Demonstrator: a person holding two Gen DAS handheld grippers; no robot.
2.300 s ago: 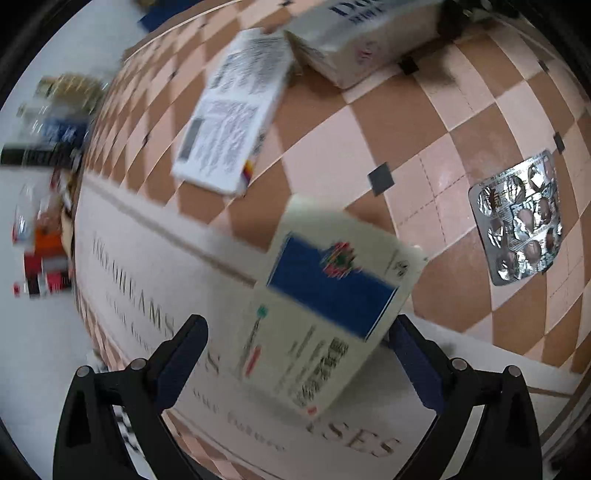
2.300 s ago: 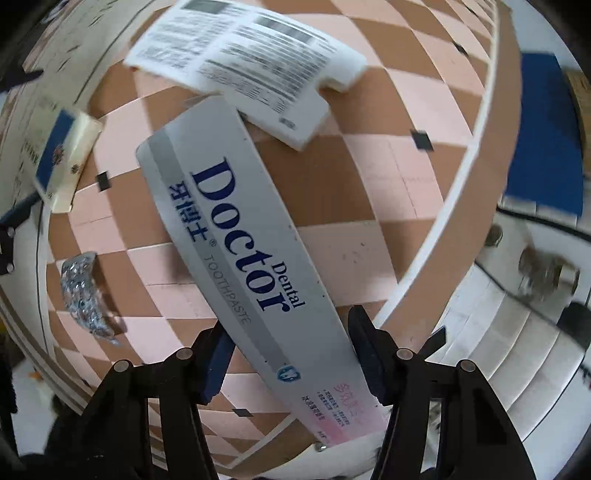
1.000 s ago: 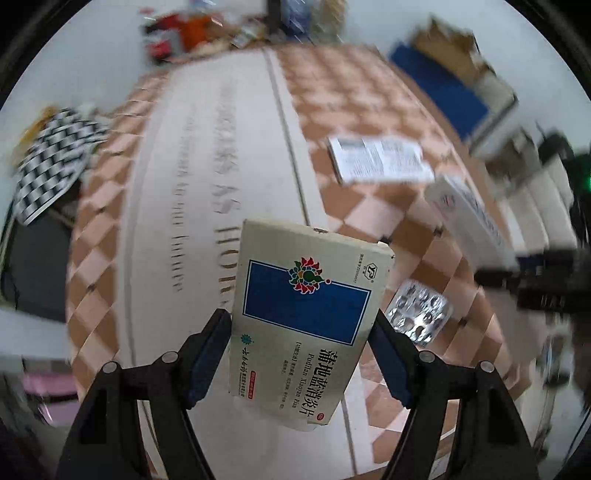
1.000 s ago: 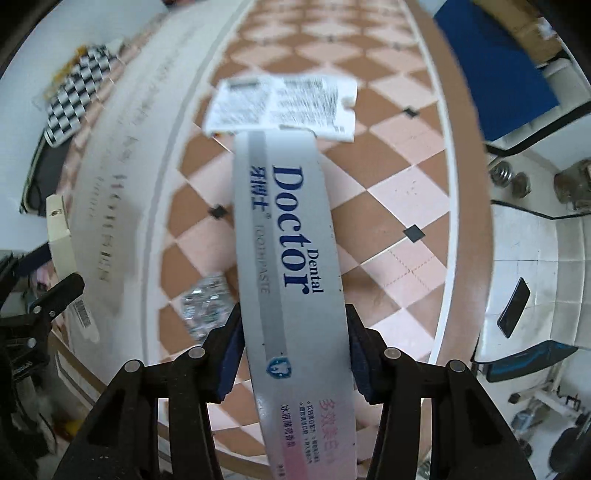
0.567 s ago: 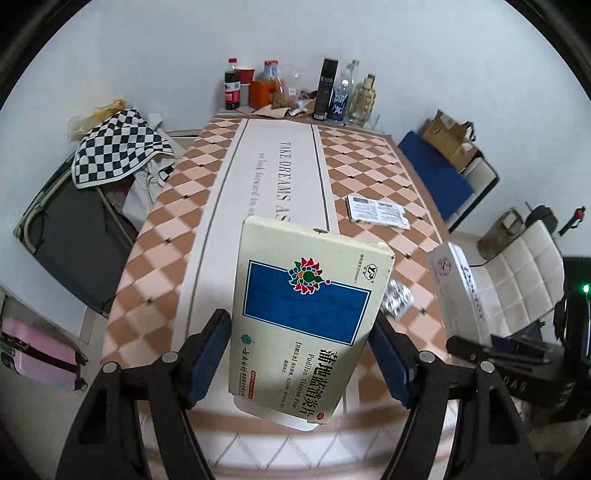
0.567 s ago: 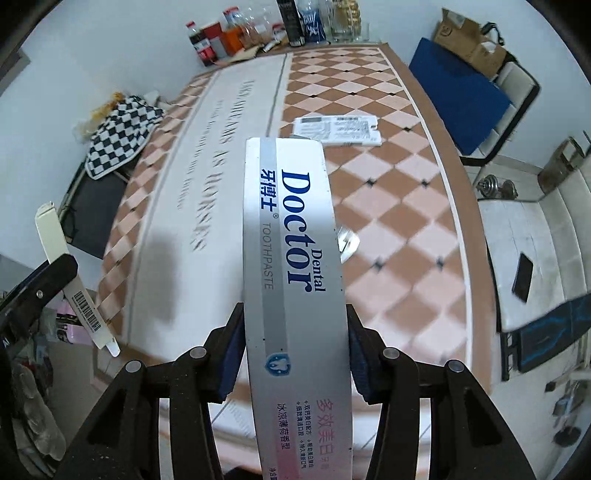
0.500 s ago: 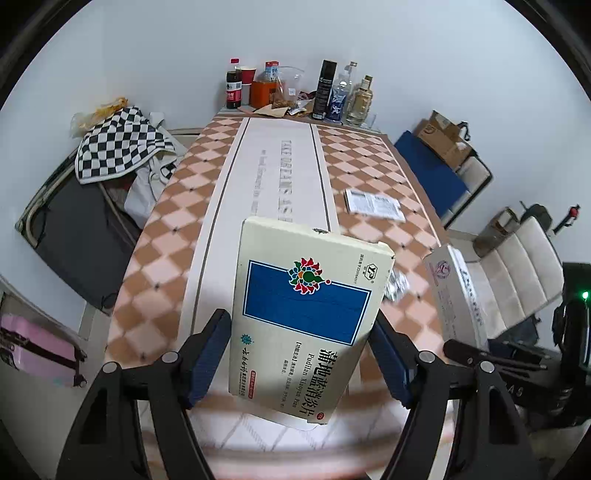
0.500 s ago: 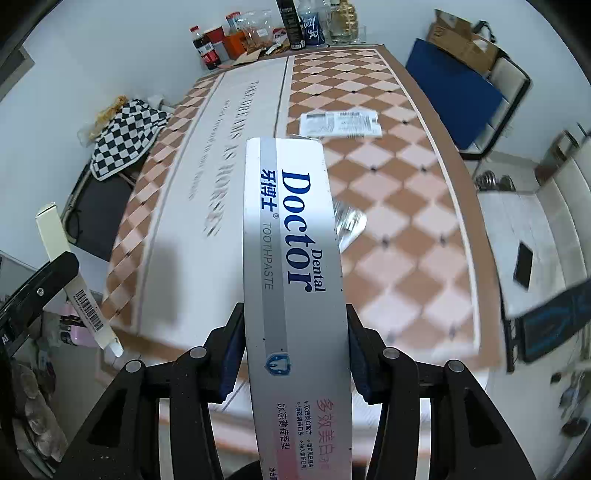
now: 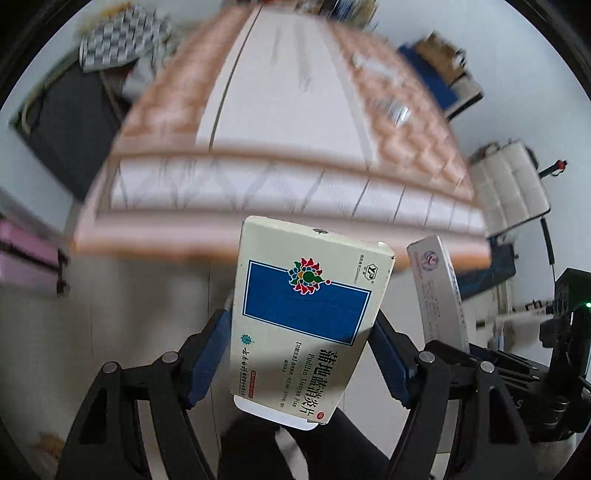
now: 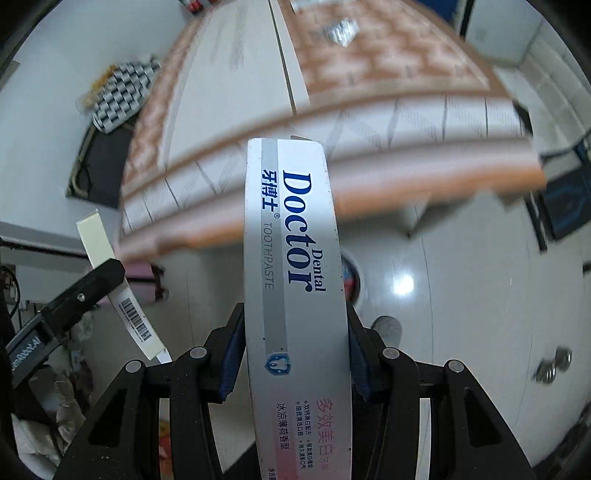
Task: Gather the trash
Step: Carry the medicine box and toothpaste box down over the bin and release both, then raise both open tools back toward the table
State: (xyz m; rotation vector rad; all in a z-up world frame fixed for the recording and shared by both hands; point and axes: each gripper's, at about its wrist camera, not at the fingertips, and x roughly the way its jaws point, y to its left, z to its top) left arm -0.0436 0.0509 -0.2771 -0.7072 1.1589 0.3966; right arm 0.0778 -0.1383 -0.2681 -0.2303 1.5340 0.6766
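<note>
Cream cardboard with a blue panel fills the left wrist view: the medicine box (image 9: 306, 325) is pinched between the blue pads of the left claw (image 9: 301, 354), held off the tabletop (image 9: 288, 92) above pale floor. Alongside, the right claw (image 10: 295, 365) is clamped on the long silver toothpaste box (image 10: 295, 288), also in the air beyond the tabletop's near edge. A foil blister pack (image 10: 338, 31) lies back on the checkered cloth, blurred, well apart from both.
</note>
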